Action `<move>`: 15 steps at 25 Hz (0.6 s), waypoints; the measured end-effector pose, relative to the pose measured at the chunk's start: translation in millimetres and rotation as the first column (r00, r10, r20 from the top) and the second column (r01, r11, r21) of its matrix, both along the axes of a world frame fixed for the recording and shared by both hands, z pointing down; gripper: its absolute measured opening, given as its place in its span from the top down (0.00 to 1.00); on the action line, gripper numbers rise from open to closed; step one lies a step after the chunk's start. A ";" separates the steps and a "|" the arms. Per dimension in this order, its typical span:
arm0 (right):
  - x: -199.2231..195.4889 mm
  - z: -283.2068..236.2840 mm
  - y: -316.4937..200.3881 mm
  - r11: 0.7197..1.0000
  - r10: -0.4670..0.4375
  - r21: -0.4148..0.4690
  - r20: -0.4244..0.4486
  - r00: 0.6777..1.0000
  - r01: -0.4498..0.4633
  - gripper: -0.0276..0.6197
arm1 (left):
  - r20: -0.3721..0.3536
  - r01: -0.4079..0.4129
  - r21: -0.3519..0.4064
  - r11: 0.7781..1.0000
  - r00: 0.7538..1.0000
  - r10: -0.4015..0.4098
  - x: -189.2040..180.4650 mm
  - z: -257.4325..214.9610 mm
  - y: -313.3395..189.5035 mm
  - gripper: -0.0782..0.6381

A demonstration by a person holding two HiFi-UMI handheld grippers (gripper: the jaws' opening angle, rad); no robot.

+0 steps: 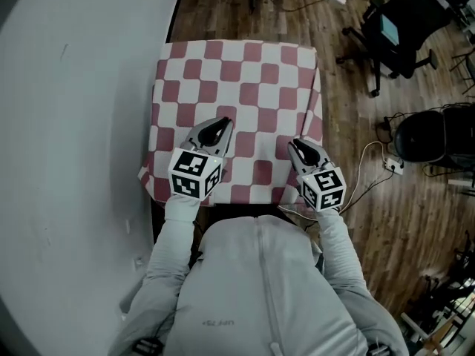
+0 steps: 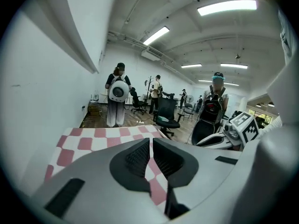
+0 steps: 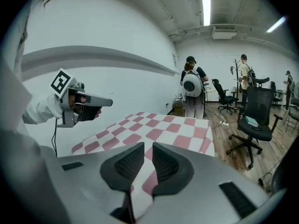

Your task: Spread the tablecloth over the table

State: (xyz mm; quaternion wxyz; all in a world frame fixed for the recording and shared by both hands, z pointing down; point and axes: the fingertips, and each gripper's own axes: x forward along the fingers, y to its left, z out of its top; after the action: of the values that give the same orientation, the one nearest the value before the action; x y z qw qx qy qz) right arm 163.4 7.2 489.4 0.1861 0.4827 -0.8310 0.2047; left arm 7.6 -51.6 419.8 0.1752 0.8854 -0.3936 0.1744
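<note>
The red-and-white checked tablecloth (image 1: 245, 87) lies flat over the whole table, its near edge hanging a little at the front; it also shows ahead in the left gripper view (image 2: 88, 141) and the right gripper view (image 3: 163, 127). My left gripper (image 1: 224, 122) hovers over the cloth's near left part, jaws together with nothing between them (image 2: 151, 141). My right gripper (image 1: 292, 145) hovers over the near right part, also shut and empty (image 3: 148, 146). Only the cloth beyond shows through the slit between each pair of pads. The left gripper (image 3: 93, 101) is seen from the right gripper view.
A white wall (image 1: 74, 124) runs along the table's left side. On the wooden floor to the right stand black office chairs (image 1: 393, 28), a dark stool (image 1: 427, 136) and a power strip with cable (image 1: 392, 165). People stand beyond the table's far end (image 2: 117, 97).
</note>
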 end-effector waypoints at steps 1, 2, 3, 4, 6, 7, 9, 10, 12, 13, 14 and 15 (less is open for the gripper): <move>10.1 5.6 11.5 1.000 0.009 -0.016 -0.012 1.000 -0.009 0.87 | -0.007 -0.023 -0.009 1.000 1.000 0.023 15.4 2.1 12.1 0.84; 20.0 11.7 23.3 0.999 0.019 -0.033 -0.022 1.000 -0.020 0.87 | -0.010 -0.049 -0.018 0.999 0.999 0.049 30.2 4.9 24.0 0.84; 29.5 18.4 35.3 0.998 0.029 -0.051 -0.033 0.999 -0.031 0.87 | -0.010 -0.076 -0.026 0.997 0.997 0.076 44.2 8.4 35.8 0.84; 38.3 25.6 47.0 0.997 0.038 -0.068 -0.044 0.998 -0.041 0.87 | -0.010 -0.101 -0.033 0.994 0.995 0.100 57.1 12.4 46.9 0.84; 53.0 41.5 69.1 0.993 0.051 -0.102 -0.069 0.996 -0.058 0.87 | -0.017 -0.139 -0.048 0.989 0.990 0.138 79.0 21.6 66.3 0.85; 59.0 49.7 79.6 0.991 0.056 -0.119 -0.083 0.995 -0.065 0.87 | -0.021 -0.153 -0.056 0.987 0.988 0.152 88.1 26.8 74.5 0.85; 69.0 66.3 98.9 0.985 0.061 -0.154 -0.110 0.992 -0.077 0.87 | -0.029 -0.176 -0.072 0.982 0.984 0.175 103.8 37.0 88.3 0.85; 72.9 74.4 107.2 0.982 0.060 -0.172 -0.123 0.991 -0.081 0.87 | -0.032 -0.187 -0.079 0.979 0.982 0.185 110.5 41.4 93.9 0.85; 76.3 89.8 121.6 0.975 0.048 -0.210 -0.139 0.989 -0.077 0.87 | -0.039 -0.207 -0.086 0.975 0.978 0.205 121.1 47.4 102.6 0.86; 75.9 96.6 128.0 0.971 0.037 -0.230 -0.141 0.989 -0.069 0.87 | -0.043 -0.216 -0.088 0.972 0.976 0.213 124.8 49.1 105.6 0.86; 74.4 102.9 134.5 0.967 0.024 -0.250 -0.141 0.990 -0.059 0.87 | -0.047 -0.223 -0.090 0.971 0.974 0.220 127.7 50.3 107.8 0.86; 72.2 108.8 140.9 0.962 0.010 -0.270 -0.142 0.990 -0.048 0.87 | -0.049 -0.231 -0.093 0.969 0.973 0.227 129.9 51.2 109.6 0.86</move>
State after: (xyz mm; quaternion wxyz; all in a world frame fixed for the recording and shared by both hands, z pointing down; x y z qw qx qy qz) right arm 235.6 148.1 598.2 0.3053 0.4776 -0.7727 0.2857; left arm 137.5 58.0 471.0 0.2048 0.9183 -0.2764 0.1958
